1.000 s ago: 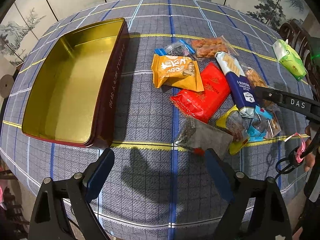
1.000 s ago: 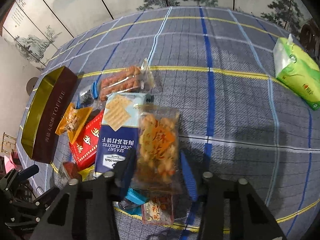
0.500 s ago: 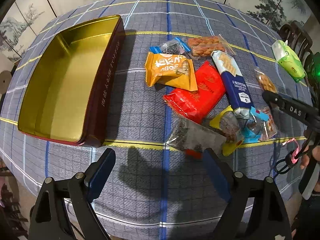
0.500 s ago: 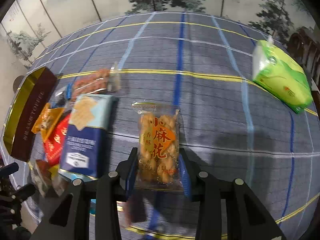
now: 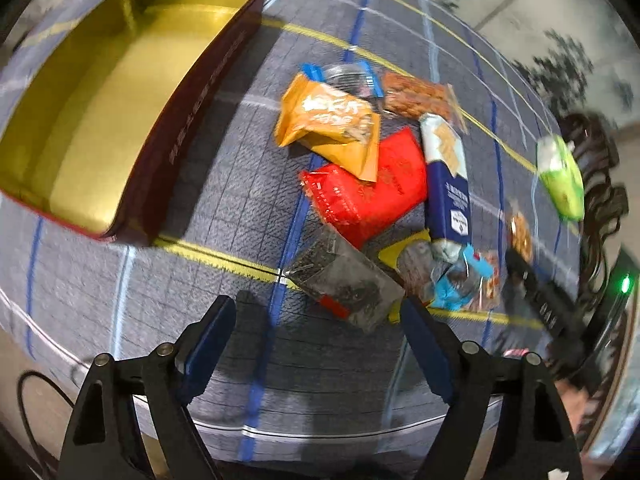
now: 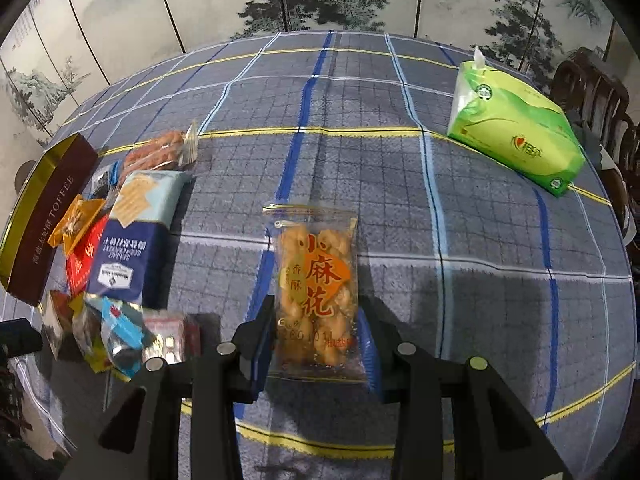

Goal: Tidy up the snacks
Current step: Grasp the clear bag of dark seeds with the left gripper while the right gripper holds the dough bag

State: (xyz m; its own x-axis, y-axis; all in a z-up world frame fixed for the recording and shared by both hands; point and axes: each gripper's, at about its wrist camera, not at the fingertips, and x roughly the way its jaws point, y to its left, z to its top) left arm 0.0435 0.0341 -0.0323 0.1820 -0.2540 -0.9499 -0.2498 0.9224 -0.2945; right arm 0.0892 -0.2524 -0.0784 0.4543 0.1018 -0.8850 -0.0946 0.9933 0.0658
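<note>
The gold-lined tin (image 5: 92, 92) is seen at the tabletop's (image 6: 480, 240) left edge. The twisted-dough snack packet (image 6: 316, 280) is gripped by the right hand-held gripper (image 6: 316, 344). Nothing is held by the left hand-held gripper (image 5: 316, 336), its jaws closing.

Both wrist views look steeply down past their own tongs, close over the table (image 5: 224, 208); both share the snack pile (image 6: 120, 248) and toffee tin (image 5: 100, 92)

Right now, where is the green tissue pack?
In the right wrist view, the green tissue pack lies alone at the upper right of the checked tablecloth, far from the snack pile.
</note>
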